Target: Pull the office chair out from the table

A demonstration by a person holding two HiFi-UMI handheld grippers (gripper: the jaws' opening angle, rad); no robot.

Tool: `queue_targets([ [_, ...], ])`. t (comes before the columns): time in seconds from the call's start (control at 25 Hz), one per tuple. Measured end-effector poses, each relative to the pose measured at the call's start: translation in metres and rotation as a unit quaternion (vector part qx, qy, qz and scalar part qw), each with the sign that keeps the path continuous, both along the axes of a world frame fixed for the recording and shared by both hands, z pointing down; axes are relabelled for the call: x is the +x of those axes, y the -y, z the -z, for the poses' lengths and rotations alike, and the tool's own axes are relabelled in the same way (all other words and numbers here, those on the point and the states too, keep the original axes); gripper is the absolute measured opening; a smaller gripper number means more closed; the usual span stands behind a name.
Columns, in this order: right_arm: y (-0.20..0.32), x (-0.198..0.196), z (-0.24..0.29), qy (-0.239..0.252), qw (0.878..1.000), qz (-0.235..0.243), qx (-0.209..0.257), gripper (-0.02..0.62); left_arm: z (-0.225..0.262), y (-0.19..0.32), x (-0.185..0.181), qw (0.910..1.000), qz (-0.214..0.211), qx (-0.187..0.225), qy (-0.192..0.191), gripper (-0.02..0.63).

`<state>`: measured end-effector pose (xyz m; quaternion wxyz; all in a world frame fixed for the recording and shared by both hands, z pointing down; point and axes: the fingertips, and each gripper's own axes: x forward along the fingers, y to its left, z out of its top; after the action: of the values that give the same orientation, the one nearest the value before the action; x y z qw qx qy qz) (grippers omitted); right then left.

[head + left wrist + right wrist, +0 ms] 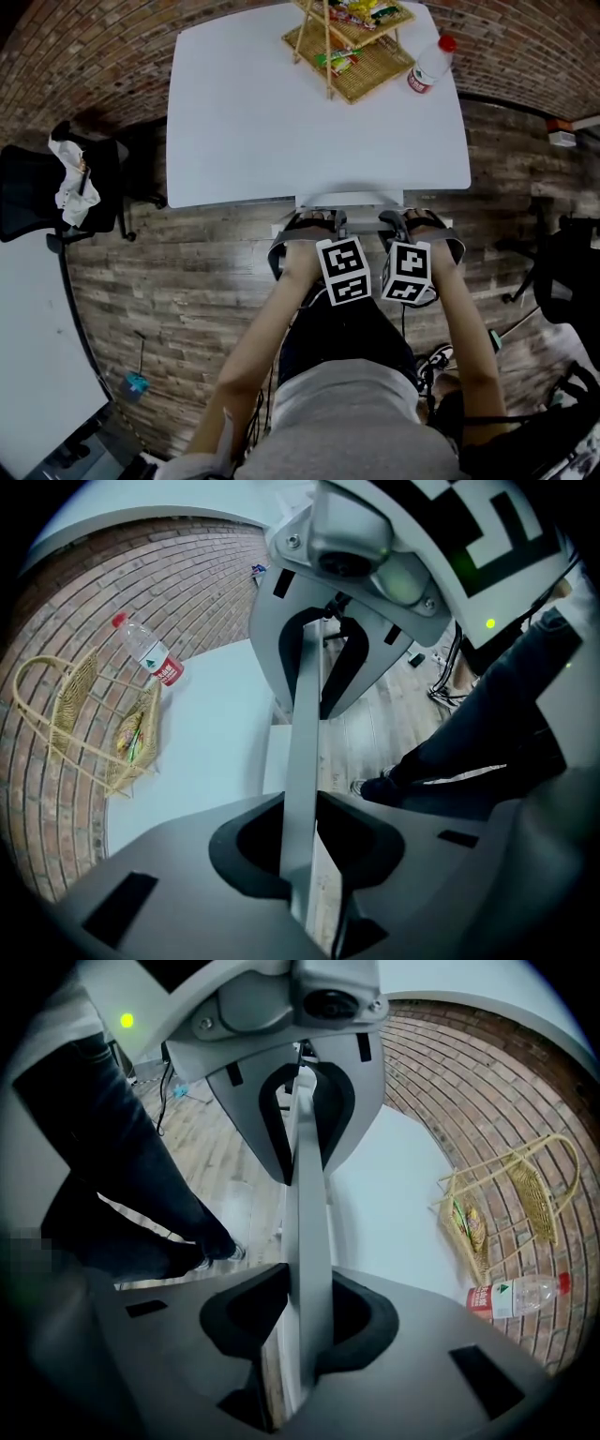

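1. While the person stands at the near side of the white table (244, 122), the left gripper (314, 223) points down. Its two fingers are narrow and pinch the top edge of the chair (349, 199) from both sides.
2. Only the top of the chair's back shows. It is a thin, pale grey strip with a little curve. The rest is hidden under the table.
3. That strip sits right at the middle of the table's near edge. Its long way runs left to right, along the table edge. The chair's back is on the person's side.
4. The right gripper (412, 223) points down too, near the left one. Its fingers are narrow and squeeze the same grey strip.
5. Farther back on the table, to the right, stand a basket (361, 66) with snack packs and a bottle (429, 66) with a red cap, just beside each other.
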<state>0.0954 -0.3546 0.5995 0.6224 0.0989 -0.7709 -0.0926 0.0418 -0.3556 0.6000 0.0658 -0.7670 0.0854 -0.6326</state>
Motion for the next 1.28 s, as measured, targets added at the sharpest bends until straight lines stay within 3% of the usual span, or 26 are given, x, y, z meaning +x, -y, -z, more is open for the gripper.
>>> queue_targets([
  [0.8, -0.046, 0.002, 0.001, 0.004, 1.000, 0.001, -0.008, 0.095, 0.001, -0.048, 0.000, 0.9999, -0.004, -0.011, 0.000, 0.086],
  [1.28, -0.128, 0.006, -0.002, 0.008, 1.000, 0.018, -0.023, 0.091, -0.002, -0.131, 0.003, 0.9997, 0.013, -0.018, 0.009, 0.086],
])
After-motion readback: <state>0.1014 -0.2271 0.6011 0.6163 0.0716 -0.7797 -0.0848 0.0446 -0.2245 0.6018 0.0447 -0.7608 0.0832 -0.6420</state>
